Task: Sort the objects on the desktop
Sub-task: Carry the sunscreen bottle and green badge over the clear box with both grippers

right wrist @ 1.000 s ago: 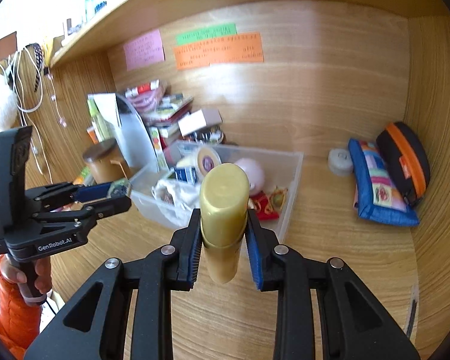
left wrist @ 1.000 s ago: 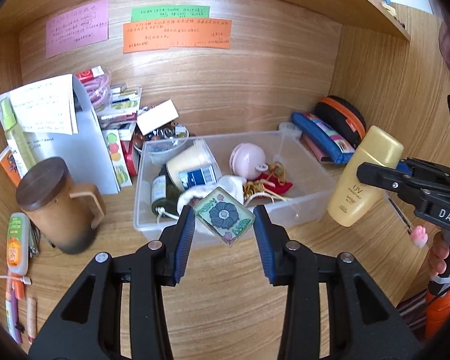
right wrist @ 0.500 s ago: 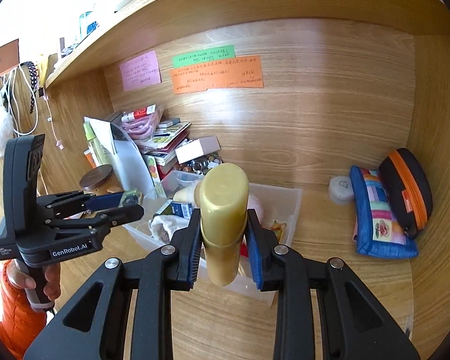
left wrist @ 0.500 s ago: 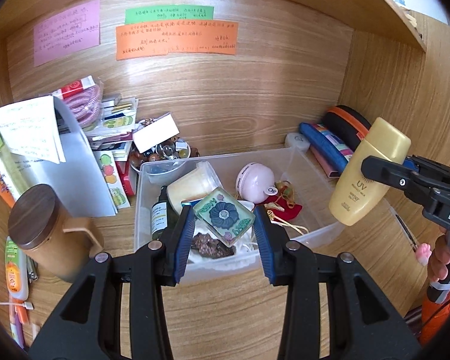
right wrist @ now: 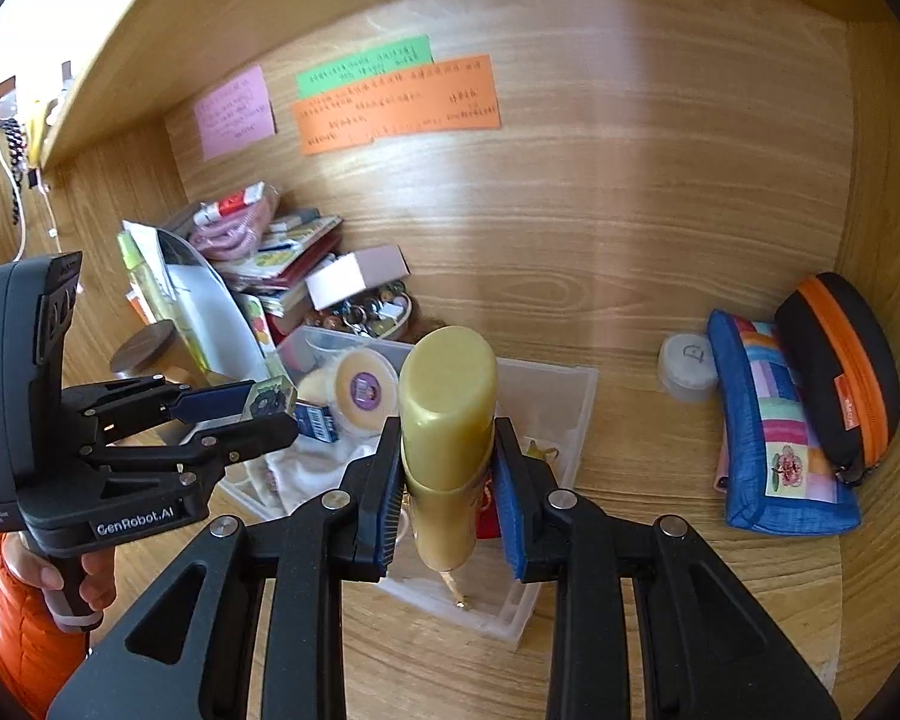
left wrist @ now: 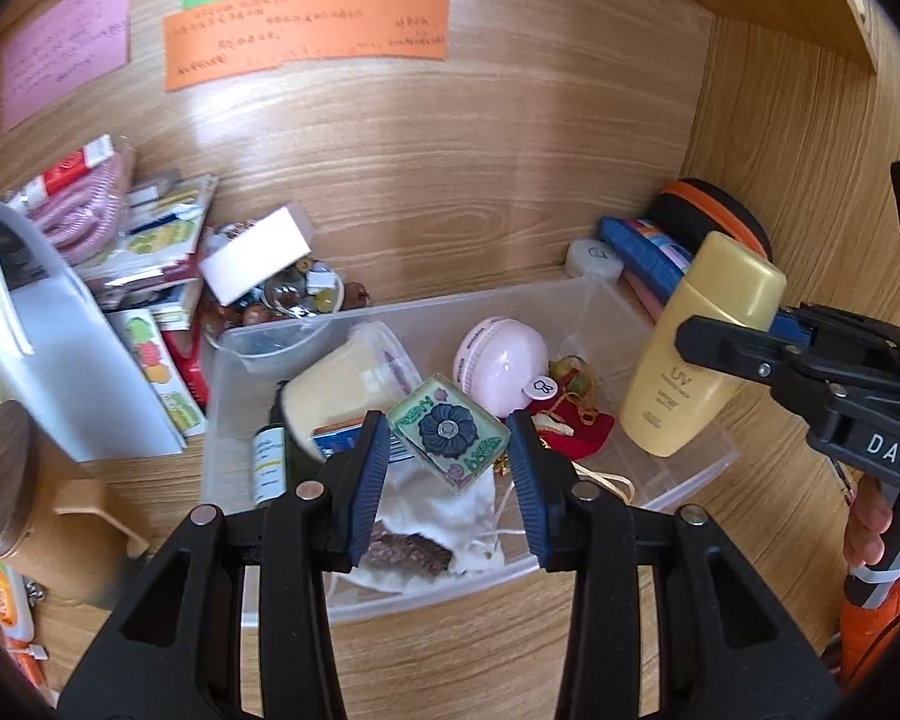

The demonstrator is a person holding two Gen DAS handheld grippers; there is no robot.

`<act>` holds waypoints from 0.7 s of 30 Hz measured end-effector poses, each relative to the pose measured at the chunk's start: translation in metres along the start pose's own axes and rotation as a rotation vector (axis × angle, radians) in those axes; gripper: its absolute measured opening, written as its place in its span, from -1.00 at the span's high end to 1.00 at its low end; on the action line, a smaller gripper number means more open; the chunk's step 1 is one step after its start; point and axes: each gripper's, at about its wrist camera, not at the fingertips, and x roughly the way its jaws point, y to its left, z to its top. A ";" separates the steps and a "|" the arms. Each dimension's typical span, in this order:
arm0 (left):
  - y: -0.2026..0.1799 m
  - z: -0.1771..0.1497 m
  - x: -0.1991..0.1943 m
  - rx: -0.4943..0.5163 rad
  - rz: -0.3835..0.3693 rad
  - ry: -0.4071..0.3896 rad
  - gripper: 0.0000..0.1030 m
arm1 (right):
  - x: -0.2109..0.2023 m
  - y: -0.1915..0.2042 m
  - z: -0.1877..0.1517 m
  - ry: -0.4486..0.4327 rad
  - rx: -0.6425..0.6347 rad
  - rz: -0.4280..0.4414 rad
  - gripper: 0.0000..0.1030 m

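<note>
My left gripper (left wrist: 448, 441) is shut on a small square green tile with a dark flower (left wrist: 448, 432) and holds it above the clear plastic bin (left wrist: 678, 495). My right gripper (right wrist: 448, 474) is shut on a yellow sunscreen bottle (right wrist: 448, 420), cap up, over the bin's right part (right wrist: 561, 414). The bottle also shows in the left wrist view (left wrist: 699, 354), and the tile in the right wrist view (right wrist: 270, 399). The bin holds a pink round case (left wrist: 501, 363), a cream jar (left wrist: 342, 387), a small dark bottle, white cloth and a red pouch.
A brown lidded mug (left wrist: 0, 480) stands left of the bin. A white file holder (left wrist: 48, 324) and stacked packets lie behind it. A blue patchwork pouch (right wrist: 774, 432), a black and orange case (right wrist: 840, 366) and a small white jar (right wrist: 687, 366) sit right.
Both grippers have moved forward and over the bin, each still holding its object. The bin now lies directly beneath the tile and the bottle.
</note>
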 end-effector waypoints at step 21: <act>0.005 -0.010 0.040 0.039 -0.042 0.073 0.23 | 0.063 -0.001 -0.003 0.114 -0.057 -0.044 0.52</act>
